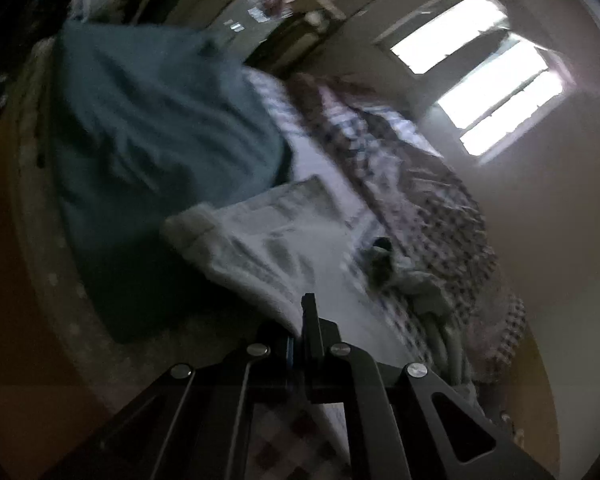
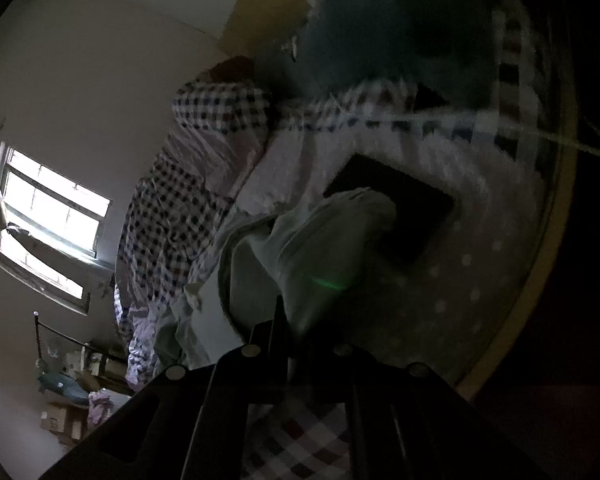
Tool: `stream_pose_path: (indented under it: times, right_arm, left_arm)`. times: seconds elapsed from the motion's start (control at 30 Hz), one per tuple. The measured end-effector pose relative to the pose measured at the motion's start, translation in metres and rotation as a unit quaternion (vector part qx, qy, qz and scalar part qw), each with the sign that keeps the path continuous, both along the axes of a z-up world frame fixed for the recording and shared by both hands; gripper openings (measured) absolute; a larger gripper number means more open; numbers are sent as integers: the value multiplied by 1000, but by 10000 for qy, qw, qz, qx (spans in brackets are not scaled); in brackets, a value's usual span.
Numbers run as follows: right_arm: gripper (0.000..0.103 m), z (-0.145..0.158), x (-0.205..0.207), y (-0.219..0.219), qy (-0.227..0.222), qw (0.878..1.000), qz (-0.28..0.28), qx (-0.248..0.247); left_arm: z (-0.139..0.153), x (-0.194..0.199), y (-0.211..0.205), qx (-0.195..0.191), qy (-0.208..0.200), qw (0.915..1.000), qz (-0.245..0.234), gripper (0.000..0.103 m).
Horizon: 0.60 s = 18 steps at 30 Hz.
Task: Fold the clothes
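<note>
gripping pale garment [image 2: 320, 248], apparently lengthwise, both tongs

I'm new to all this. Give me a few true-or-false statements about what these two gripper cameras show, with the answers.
1. The left gripper is shut on a pale garment. True.
2. The right gripper stands wide open and empty. False: it is shut on pale greenish cloth.
3. A checked blanket lies bunched on the bed. True.
4. The room is windowless. False: a bright window shows on the wall.
5. A teal cloth lies beyond the pale garment in the left wrist view. True.
</note>
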State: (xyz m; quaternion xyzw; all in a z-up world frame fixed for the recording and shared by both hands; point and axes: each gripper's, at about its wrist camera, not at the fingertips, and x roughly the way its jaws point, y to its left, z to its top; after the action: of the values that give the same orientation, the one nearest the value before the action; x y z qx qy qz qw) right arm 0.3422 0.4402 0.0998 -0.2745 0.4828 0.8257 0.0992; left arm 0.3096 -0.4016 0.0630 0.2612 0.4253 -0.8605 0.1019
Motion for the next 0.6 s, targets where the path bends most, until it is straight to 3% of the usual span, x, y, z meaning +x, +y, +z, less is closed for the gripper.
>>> stream_pose_path:
  times: [0.17, 0.23, 0.3, 0.37, 0.53, 0.6]
  right_arm:
    - [8, -19, -4, 2, -529, 9985, 38, -111]
    - [17, -18, -7, 1, -732, 9972, 125, 21]
    - [23, -11, -7, -2, -957, 9944, 121, 435]
    - [31, -4, -3, -3, -1067, 9912, 25, 780]
    - [37, 8, 2, -5, -1067, 9880, -80, 1114]
    - [38, 12, -2, -11, -1000, 9880, -55, 1172]
  left_arm:
    - [-34, 3, -14, 416, -532, 9977, -66, 6]
    - [-36, 7, -20, 430, -532, 9976, 40, 17]
    - [-34, 11, -26, 331, -487, 9981, 195, 43]
    - [-33, 12, -34, 347, -461, 9978, 329, 56]
    - [-42, 3, -44, 169, -815, 9959, 354, 56]
    - [-48, 1, -48, 77, -1112, 9927, 452, 46]
